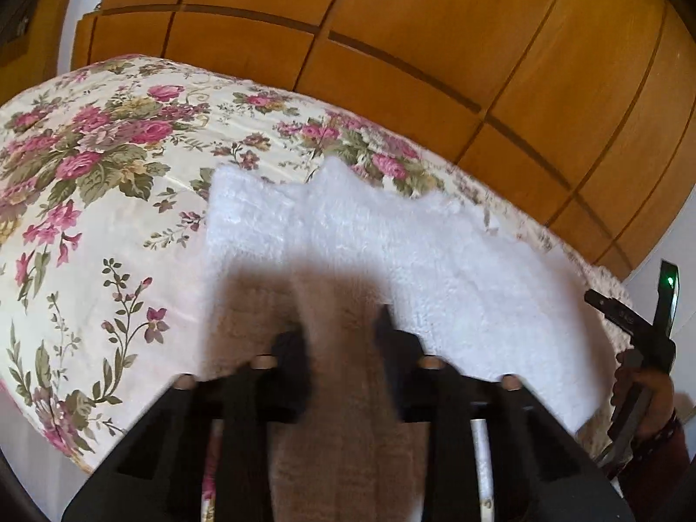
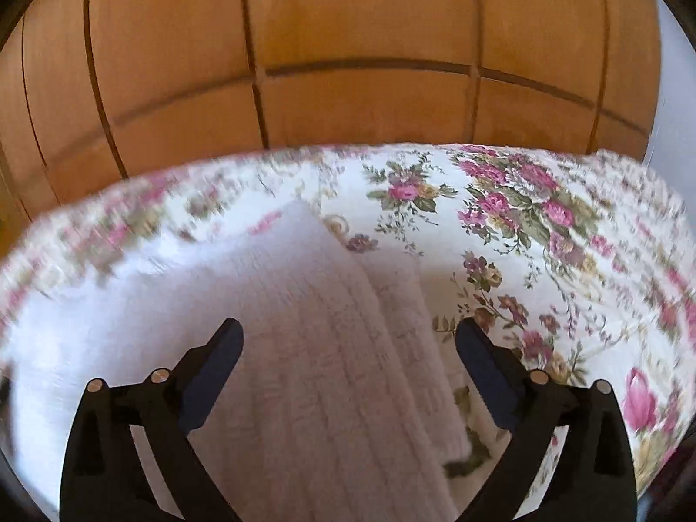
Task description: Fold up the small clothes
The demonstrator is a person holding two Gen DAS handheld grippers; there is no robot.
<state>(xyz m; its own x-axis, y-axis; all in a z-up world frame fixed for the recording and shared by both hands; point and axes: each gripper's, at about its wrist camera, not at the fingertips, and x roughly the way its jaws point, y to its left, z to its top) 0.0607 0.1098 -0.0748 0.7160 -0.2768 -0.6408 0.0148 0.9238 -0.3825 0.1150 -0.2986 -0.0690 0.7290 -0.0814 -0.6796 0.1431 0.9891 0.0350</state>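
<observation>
A white fluffy towel [image 1: 391,239] lies partly folded on the floral bedspread [image 1: 108,174]. My left gripper [image 1: 341,326] is shut on a raised fold of the towel that runs between its fingers toward the camera. In the right wrist view the same towel [image 2: 282,326] lies folded in layers below my right gripper [image 2: 348,343], which is open wide and empty just above it. The right gripper and the hand holding it also show at the right edge of the left wrist view [image 1: 644,348].
A wooden wardrobe [image 1: 435,43] with panelled doors stands right behind the bed. The bed's far edge [image 2: 348,152] runs along it. The bedspread extends to the left in the left wrist view and to the right [image 2: 565,239] in the right wrist view.
</observation>
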